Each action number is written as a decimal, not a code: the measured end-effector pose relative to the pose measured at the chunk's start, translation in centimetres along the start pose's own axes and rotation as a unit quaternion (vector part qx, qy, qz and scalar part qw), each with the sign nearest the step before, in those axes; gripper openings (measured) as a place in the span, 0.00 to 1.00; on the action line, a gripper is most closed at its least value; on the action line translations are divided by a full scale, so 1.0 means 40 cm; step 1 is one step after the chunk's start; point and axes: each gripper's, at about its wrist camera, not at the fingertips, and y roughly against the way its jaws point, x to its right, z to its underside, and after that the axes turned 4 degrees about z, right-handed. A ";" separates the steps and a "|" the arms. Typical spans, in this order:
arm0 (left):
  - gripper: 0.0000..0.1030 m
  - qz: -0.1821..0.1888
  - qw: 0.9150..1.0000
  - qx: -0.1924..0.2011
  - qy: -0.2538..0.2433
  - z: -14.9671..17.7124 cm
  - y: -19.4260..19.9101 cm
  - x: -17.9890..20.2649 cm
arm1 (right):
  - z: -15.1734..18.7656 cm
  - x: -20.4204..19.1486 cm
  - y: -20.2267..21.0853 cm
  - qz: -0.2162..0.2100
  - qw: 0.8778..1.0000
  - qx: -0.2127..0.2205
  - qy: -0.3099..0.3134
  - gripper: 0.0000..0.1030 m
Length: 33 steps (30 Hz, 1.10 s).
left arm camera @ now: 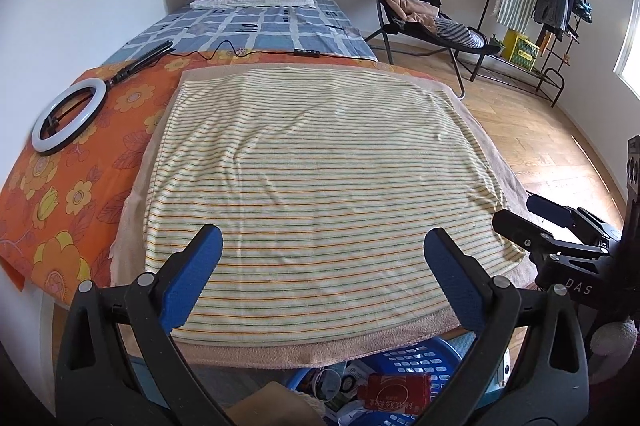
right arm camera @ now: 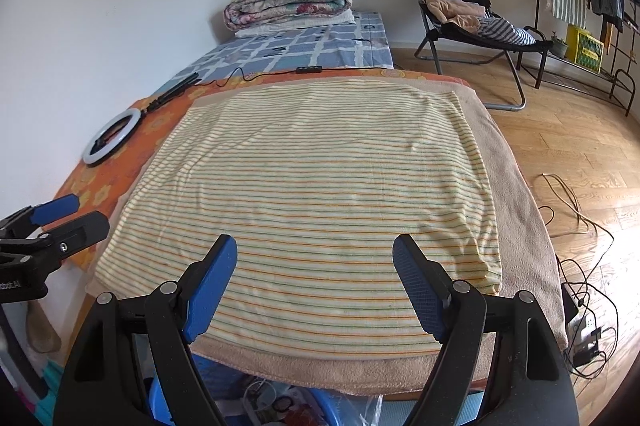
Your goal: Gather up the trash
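Both your tools, left tool [left arm camera: 322, 264] and right tool [right arm camera: 314, 272], hover agape and empty over the soft striped towel [left arm camera: 316, 162]; crumpled trash [left arm camera: 394, 392] sits in the perforated blue plastic basket [left arm camera: 420, 360] below the near edge.

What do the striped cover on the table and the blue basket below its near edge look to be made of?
Striped cover: soft woven or terry cloth, matte, judging by its wrinkles and fuzzy look. Blue basket: likely moulded plastic, slightly glossy, with a grid of regular slots in its wall.
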 end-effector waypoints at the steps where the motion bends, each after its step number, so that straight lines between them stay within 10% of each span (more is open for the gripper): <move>1: 0.99 0.000 1.000 -0.001 -0.001 0.001 0.000 0.002 | 0.001 -0.001 -0.003 0.000 1.000 -0.002 0.000 0.78; 33: 0.99 -0.010 1.000 0.001 -0.011 0.005 0.002 0.018 | 0.017 -0.022 -0.001 0.017 1.000 -0.002 0.016 0.78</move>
